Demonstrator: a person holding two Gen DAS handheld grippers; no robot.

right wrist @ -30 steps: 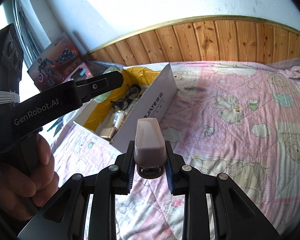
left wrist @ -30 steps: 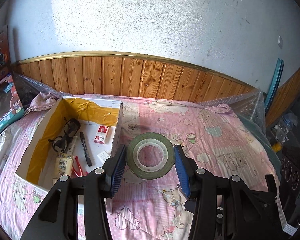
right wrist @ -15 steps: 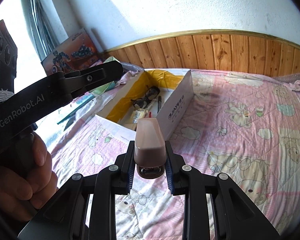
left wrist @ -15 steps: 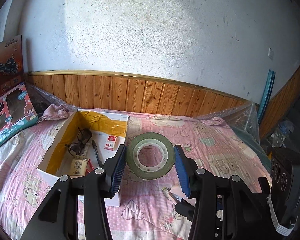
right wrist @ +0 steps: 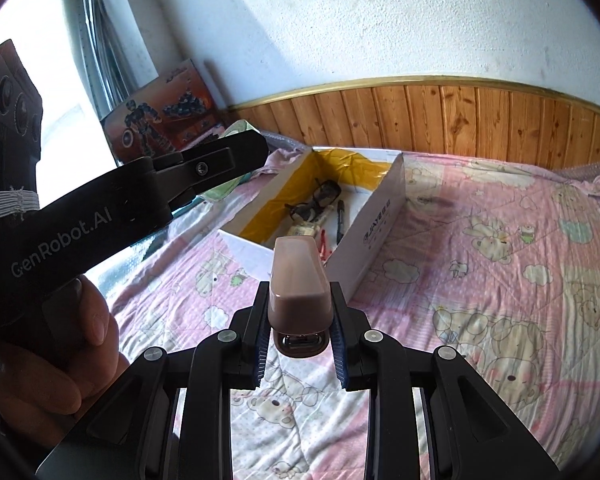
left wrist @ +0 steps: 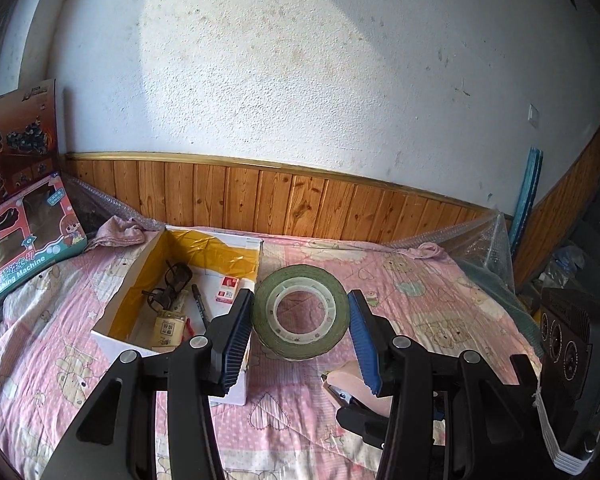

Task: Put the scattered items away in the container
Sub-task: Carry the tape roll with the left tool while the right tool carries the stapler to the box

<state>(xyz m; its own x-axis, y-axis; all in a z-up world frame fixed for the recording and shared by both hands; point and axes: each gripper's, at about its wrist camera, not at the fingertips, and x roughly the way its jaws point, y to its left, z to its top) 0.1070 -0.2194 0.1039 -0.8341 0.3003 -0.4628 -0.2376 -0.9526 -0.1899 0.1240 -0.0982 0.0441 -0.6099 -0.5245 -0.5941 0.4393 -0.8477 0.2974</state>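
My left gripper (left wrist: 300, 332) is shut on a green tape roll (left wrist: 300, 310), held upright above the pink bedsheet just right of the white box (left wrist: 236, 384). The box, lined with yellow tape, holds glasses (left wrist: 170, 286), a black pen (left wrist: 200, 308), a small red-and-white pack (left wrist: 227, 290) and a small bottle (left wrist: 167, 326). In the right wrist view my right gripper (right wrist: 299, 340) is shut on a pinkish-brown stapler (right wrist: 298, 284), raised over the bed in front of the box (right wrist: 380, 228). The stapler's tip (left wrist: 348, 380) also shows low right in the left wrist view.
Toy boxes (left wrist: 24, 240) lean against the wall at the bed's left. A wooden wainscot (left wrist: 300, 204) runs behind the bed. A hand (right wrist: 48, 352) holding the left gripper's black handle fills the left of the right wrist view. Bubble wrap (left wrist: 484, 236) edges the mattress.
Both grippers have risen and pulled back from the box, so the box looks smaller and further off. Both keep their hold on the tape and the stapler.
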